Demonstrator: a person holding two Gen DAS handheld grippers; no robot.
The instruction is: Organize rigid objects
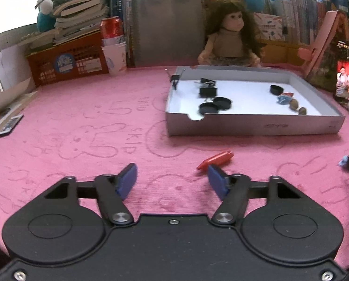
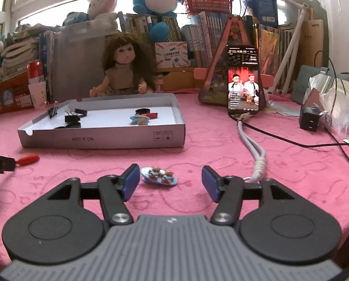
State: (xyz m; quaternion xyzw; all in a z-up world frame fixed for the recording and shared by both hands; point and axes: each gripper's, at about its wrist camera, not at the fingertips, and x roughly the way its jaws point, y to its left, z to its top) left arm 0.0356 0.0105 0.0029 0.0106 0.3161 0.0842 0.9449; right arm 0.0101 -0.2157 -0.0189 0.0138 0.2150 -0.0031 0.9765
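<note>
My left gripper [image 1: 171, 167] stands open over the pink cloth with nothing between its fingers. A red, pen-shaped piece [image 1: 215, 159] lies on the cloth just beyond its right fingertip. In the right wrist view my right gripper [image 2: 170, 167] is open too. A light blue hair clip with small bear figures [image 2: 159, 175] lies flat on the cloth between its fingers, close to the left pad [image 2: 130, 180], and neither pad presses on it. Farther back stands a shallow grey box [image 1: 244, 126] [image 2: 104, 138] holding black binder clips [image 1: 208, 91], black round caps [image 1: 215, 105] and small trinkets [image 1: 291, 103].
A doll [image 2: 125, 68] sits behind the box. A phone [image 2: 243, 79] leans at the back right, its white cable [image 2: 254, 147] running toward my right gripper. A black charger [image 2: 310, 117], dark cords and plastic bags lie at the far right. A red crate [image 1: 66, 63], cup and can stand back left.
</note>
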